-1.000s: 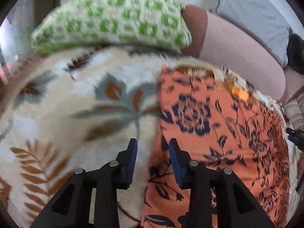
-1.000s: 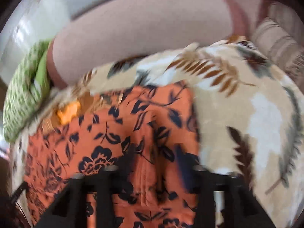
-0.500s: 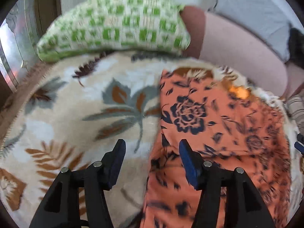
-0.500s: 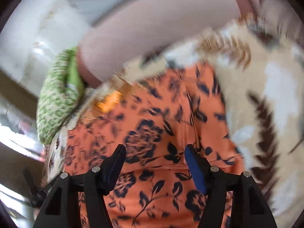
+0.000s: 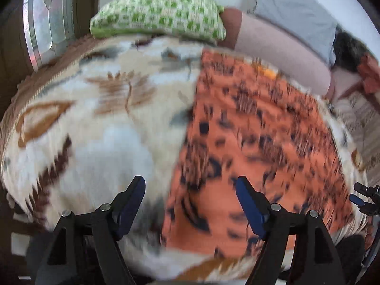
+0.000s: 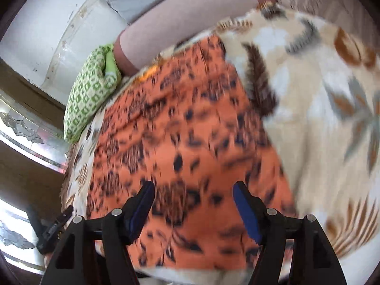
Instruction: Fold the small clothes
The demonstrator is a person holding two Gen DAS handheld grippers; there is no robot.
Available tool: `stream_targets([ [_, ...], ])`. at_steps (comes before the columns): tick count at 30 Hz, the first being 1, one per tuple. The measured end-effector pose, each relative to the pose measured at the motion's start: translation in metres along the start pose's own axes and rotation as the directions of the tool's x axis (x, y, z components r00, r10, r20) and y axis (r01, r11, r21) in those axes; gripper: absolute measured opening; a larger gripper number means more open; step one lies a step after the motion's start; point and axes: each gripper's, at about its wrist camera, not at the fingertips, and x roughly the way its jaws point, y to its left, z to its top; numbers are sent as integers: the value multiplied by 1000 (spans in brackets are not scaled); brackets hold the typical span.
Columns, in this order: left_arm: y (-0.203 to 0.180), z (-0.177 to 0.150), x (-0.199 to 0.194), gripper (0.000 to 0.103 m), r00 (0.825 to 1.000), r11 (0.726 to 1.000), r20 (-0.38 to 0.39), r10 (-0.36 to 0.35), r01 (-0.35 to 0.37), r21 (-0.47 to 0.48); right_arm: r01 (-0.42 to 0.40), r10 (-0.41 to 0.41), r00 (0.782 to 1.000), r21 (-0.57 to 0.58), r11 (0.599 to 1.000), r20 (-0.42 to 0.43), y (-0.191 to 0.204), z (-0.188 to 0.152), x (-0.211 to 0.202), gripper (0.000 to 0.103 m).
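An orange cloth with dark blue flowers (image 5: 249, 137) lies flat on a cream leaf-patterned blanket (image 5: 99, 123). It also shows in the right wrist view (image 6: 185, 142). My left gripper (image 5: 190, 204) is open and empty, raised above the cloth's left edge near its front. My right gripper (image 6: 193, 210) is open and empty, raised above the cloth's front part. Both views are motion-blurred. The right gripper's tip (image 5: 363, 198) shows at the right edge of the left wrist view.
A green-and-white checked pillow (image 5: 159, 16) lies at the far end of the blanket, also in the right wrist view (image 6: 90, 90). A pink bolster (image 5: 280, 49) and a grey pillow (image 5: 294, 11) lie behind. A mirrored panel (image 5: 42, 28) stands at left.
Both grippers have opened wider and pulled back and up from the cloth. The cloth stays flat on the blanket.
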Motion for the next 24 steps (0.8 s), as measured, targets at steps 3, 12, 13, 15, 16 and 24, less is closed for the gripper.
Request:
stream_targets([
  [3,-8,-17,29,81,979,996,-195,64,-50,74,85,-76,990,78,993,-119,-17,-15,23,79],
  [12,0,-19,-7,81,997,999,-61,-40,40,-5,97,-104,991,78,992,86,-10,-11,-45,78],
  [13,4,-19,-8,81,997,999,-60,-44,43,-20,88,-96,991,85,993,94,-12,-14,-48,78],
  [15,13,-20,-13,81,997,997,-45,-63,60,-52,73,-82,990,85,994,113,-12,-20,-55,78],
  [16,14,-21,-15,81,997,996,-42,-69,66,-62,67,-76,990,80,995,120,-12,-22,-58,78],
  [24,11,-29,-8,81,995,997,-74,-62,59,-46,50,-58,988,59,997,143,-1,-30,-60,79],
])
